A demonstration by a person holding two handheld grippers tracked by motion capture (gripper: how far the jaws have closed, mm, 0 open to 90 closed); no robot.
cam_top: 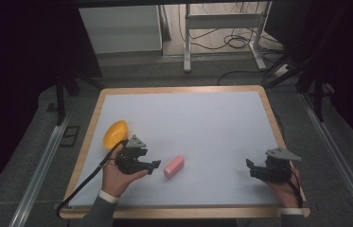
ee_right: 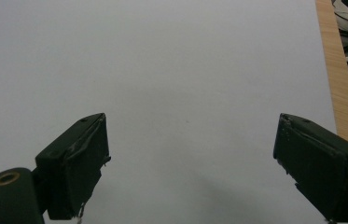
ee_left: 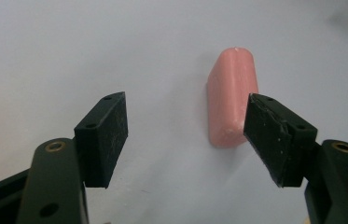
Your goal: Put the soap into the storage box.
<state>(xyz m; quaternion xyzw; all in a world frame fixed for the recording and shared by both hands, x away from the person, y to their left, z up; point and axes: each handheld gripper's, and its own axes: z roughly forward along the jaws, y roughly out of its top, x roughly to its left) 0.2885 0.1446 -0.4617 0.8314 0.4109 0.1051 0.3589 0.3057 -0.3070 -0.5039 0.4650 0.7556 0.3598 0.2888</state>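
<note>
A pink rounded block (cam_top: 173,166) lies on the white table sheet (cam_top: 188,123), front centre-left. My left gripper (cam_top: 154,166) points at it from the left, jaws open and a short way off. Seen from the left gripper view, the pink block (ee_left: 231,100) lies just ahead, partly behind the right pad (ee_left: 270,135), and the left gripper (ee_left: 188,137) holds nothing. A yellow bowl-like object (cam_top: 115,133) sits near the table's left edge, behind my left hand. My right gripper (cam_top: 251,168) hovers at the front right, and in its own view the right gripper (ee_right: 190,158) is wide open over bare sheet.
The table has a wooden rim (cam_top: 272,113), which also runs along the wooden edge (ee_right: 342,88) in the right gripper view. Beyond the table stand a white frame (cam_top: 221,28) with cables on the floor and a pale cabinet (cam_top: 122,28). A black cable (cam_top: 86,182) trails from my left gripper.
</note>
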